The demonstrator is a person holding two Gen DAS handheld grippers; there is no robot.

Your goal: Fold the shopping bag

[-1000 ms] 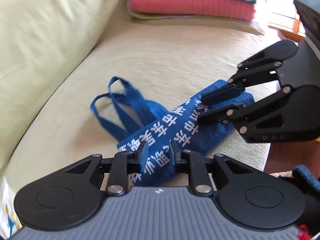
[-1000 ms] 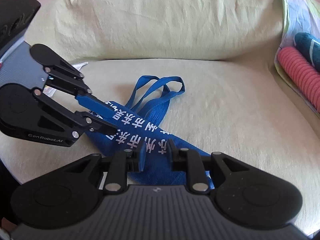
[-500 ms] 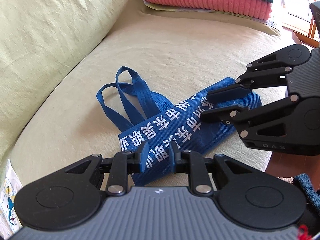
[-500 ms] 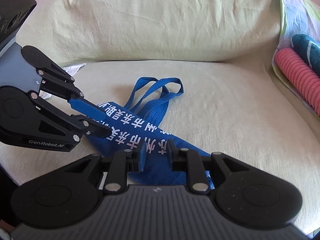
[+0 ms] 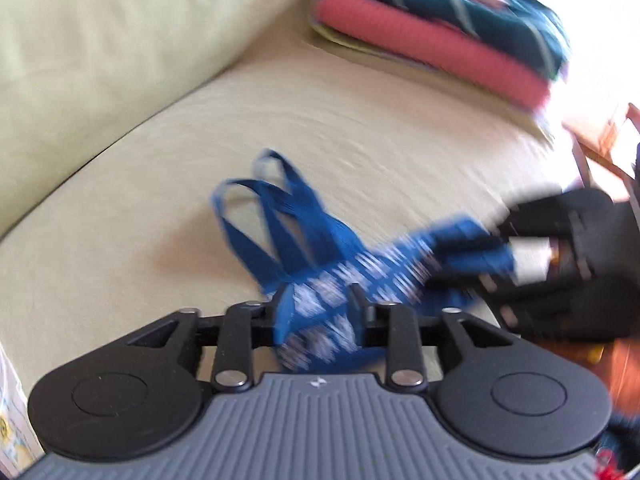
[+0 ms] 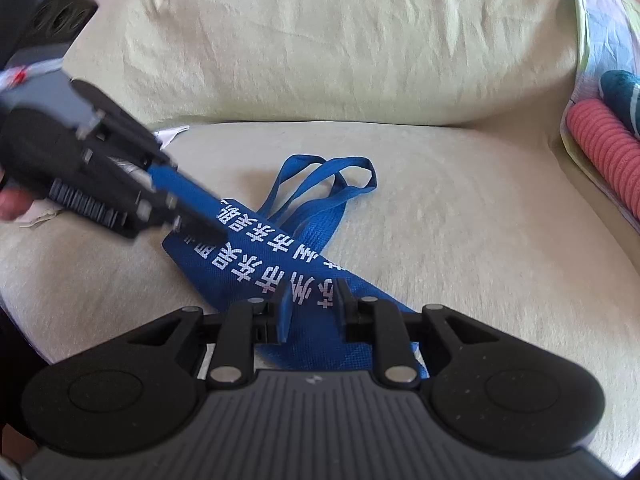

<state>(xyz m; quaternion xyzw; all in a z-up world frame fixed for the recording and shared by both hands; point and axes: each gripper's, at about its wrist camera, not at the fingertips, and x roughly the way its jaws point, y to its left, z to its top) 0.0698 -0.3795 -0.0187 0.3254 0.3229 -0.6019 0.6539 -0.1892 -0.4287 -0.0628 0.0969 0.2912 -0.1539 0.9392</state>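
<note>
Blue woven shopping bag (image 6: 280, 264), folded into a narrow strip, white print, on ribbed beige sofa cushion (image 6: 460, 216) — right gripper (image 6: 310, 306) clamps its lower-centre end; left gripper (image 5: 318, 314), jaws just opening, straddles the fabric loosely.

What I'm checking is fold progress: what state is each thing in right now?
bag: folded into a narrow strip, lying on the sofa.
handles: loose, splayed out.
left claw: jaws have just been opening, bag between them, unclamped.
right claw: shut on bag.
towels: folded, stacked.
</note>
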